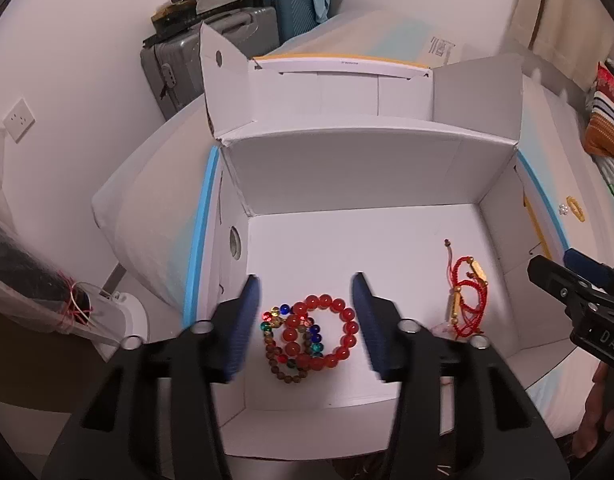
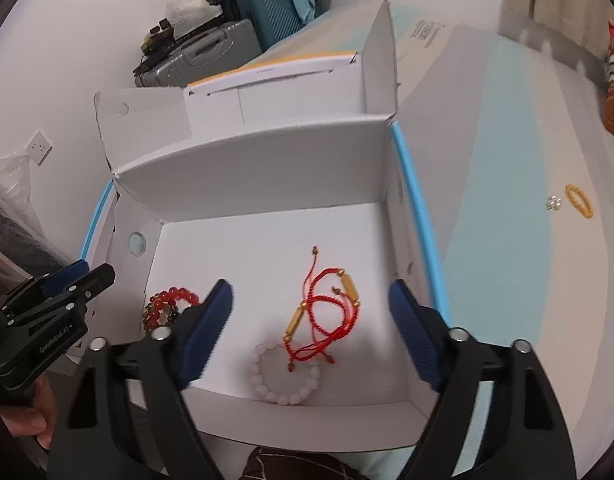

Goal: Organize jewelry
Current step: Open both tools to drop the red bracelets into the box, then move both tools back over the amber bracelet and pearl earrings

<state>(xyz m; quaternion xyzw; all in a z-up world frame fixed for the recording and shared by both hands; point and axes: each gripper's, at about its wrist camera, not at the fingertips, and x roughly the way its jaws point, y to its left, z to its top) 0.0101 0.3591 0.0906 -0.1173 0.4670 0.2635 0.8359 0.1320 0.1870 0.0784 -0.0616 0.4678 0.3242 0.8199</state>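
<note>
White cardboard box (image 1: 347, 168) holds glossy round red beads (image 1: 327, 332), knotted cords (image 2: 327, 312).

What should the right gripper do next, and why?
Probably lift out of the white box and head for the yellow bracelet and small white piece outside it. The right gripper is open, nothing pinched, with the red cord bracelets and pink bead bracelet already lying in the box.

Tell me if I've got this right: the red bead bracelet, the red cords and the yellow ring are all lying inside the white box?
Not quite. The yellow ring lies outside the white box, on the pale surface beside it, as the right wrist view shows. The red bead bracelet and red cords are inside.
</note>
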